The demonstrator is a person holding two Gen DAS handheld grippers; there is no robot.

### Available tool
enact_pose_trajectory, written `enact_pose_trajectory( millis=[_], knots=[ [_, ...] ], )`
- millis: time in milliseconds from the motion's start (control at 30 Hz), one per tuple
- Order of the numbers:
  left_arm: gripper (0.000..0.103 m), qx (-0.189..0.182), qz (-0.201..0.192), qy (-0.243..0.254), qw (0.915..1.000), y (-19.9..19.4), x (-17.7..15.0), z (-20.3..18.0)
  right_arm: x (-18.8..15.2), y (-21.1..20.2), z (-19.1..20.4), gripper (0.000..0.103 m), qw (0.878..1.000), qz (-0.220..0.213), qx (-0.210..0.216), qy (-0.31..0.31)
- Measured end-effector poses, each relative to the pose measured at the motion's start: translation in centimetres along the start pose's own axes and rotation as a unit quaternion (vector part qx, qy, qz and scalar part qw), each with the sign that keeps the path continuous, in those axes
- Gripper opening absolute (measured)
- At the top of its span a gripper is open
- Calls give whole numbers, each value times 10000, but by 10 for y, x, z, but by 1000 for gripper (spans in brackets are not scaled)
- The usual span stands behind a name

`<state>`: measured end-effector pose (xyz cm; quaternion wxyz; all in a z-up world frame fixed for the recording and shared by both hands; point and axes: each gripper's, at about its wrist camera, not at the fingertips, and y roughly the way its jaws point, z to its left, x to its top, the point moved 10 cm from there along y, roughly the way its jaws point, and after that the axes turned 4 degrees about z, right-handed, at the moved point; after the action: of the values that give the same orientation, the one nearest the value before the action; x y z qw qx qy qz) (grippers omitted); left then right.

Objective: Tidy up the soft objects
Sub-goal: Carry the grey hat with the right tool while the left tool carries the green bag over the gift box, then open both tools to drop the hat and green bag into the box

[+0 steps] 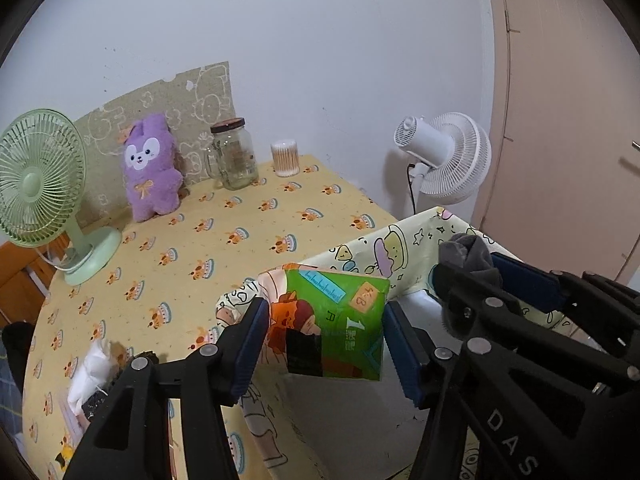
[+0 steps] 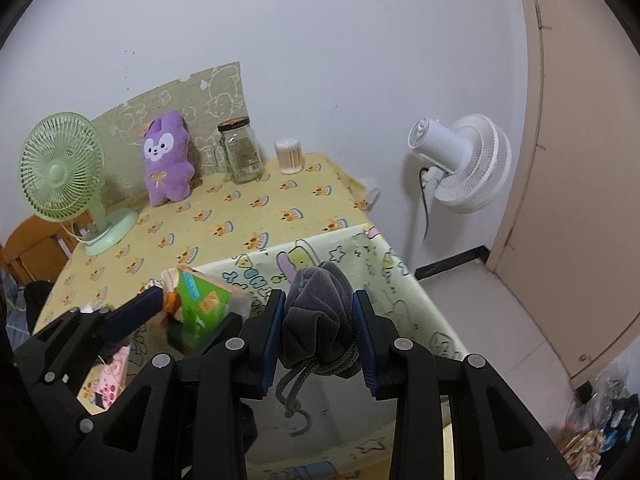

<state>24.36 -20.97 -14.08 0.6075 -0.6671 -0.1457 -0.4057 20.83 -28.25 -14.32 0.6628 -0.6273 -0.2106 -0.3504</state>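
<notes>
Left gripper: jaws spread around the green tissue pack. The left pad met the pack's edge; a thin gap showed at the right pad, so the hold read as loosened, not pressing. The pack hung tilted between the blue pads, over the open mouth of the fabric storage box.

Right gripper: clenched tight on the grey drawstring pouch. Both pads pressed into the bunched velvet, and the pouch's cord dangled in loops below the fingers. This pouch also hung over the box, nearer its right side. In the left wrist view the right gripper sat just beside the left one, the grey cloth showing at its tip.

The box had a pale yellow cartoon print and a white lining; it stood against the near edge of the table, which carried a yellow cloth with small printed cakes.

Farther out on the table, well apart from both grippers: a green desk fan at the left, a purple plush rabbit leaning on a printed board at the wall, a glass jar with a dark lid, and a tub of cotton swabs. A crumpled white tissue lay near the left fingers at the table's front. A white standing fan stood on the floor beyond the table, beside a beige door.
</notes>
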Motion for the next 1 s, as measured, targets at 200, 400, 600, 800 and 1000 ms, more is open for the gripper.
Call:
enact_pose_trajectory(
  millis=[200, 400, 600, 800, 1000],
  knots=[
    [63, -37, 5, 111, 9999, 3, 2, 2, 2, 1, 4, 40, 10000, -6, -86, 11],
    [98, 60, -69, 46, 9999, -5, 2, 6, 4, -4, 3, 79, 9999, -77, -119, 43],
    [103, -14, -107, 126, 9999, -15, 0, -1, 3, -12, -1, 87, 9998, -129, -169, 63],
    [103, -131, -173, 16, 9998, -32, -1, -5, 2, -27, 1, 94, 9995, -274, -156, 75],
    [103, -101, -275, -28, 9996, -49, -2, -2, 3, -44, 8, 95, 9992, -379, -121, 12]
  ],
)
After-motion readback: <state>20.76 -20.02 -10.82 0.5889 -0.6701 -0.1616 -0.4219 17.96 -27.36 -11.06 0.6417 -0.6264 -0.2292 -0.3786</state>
